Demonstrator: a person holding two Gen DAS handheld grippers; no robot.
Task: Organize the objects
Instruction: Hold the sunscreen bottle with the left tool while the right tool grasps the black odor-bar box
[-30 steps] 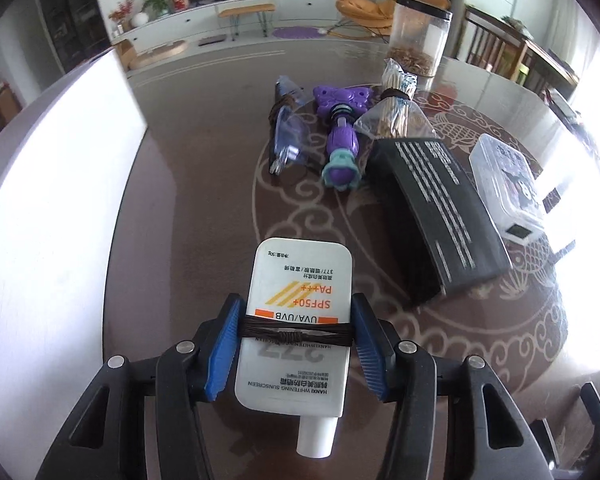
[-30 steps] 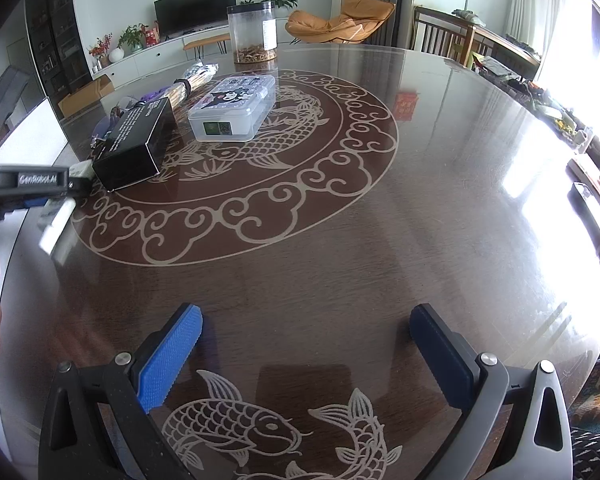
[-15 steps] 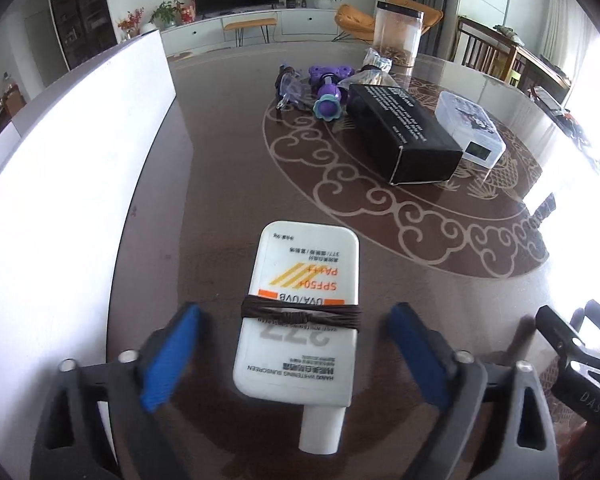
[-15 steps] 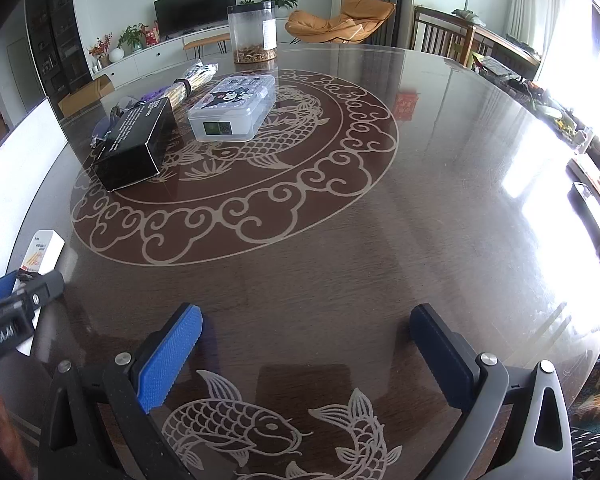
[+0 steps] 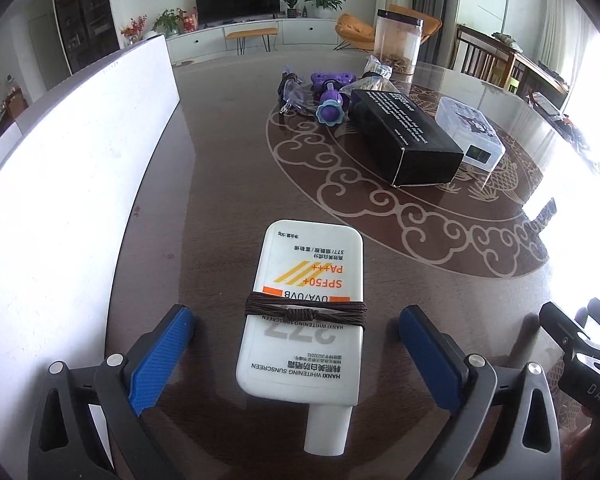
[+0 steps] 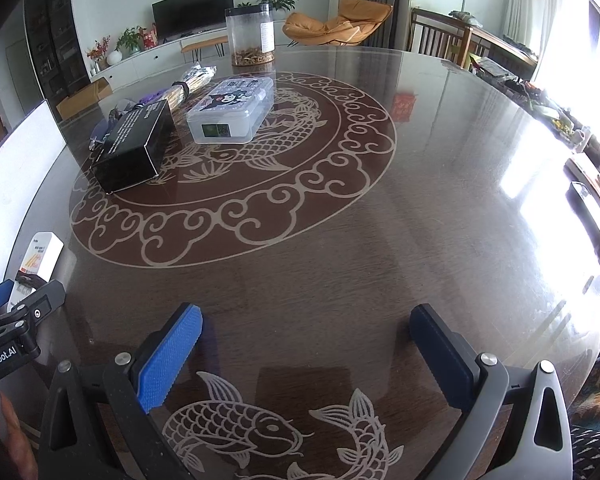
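Note:
A white sunscreen tube (image 5: 306,312) with a brown cord around it lies flat on the dark table, cap toward me. My left gripper (image 5: 296,328) is open, its blue pads standing clear on either side of the tube. The tube also shows at the left edge of the right wrist view (image 6: 40,260). My right gripper (image 6: 306,334) is open and empty above the bare table. Farther off lie a black box (image 5: 404,136), a clear plastic case (image 5: 470,132), a purple toy (image 5: 331,98) and bagged items (image 5: 292,92).
A white board (image 5: 68,184) stands along the table's left edge. A clear jar (image 5: 396,46) stands at the back. The right gripper's body (image 5: 580,360) shows at the lower right of the left wrist view. The table (image 6: 380,240) carries a pale fish and cloud pattern.
My left gripper carried the tube back to the near left of the table, set it down and opened. The right gripper has not moved.

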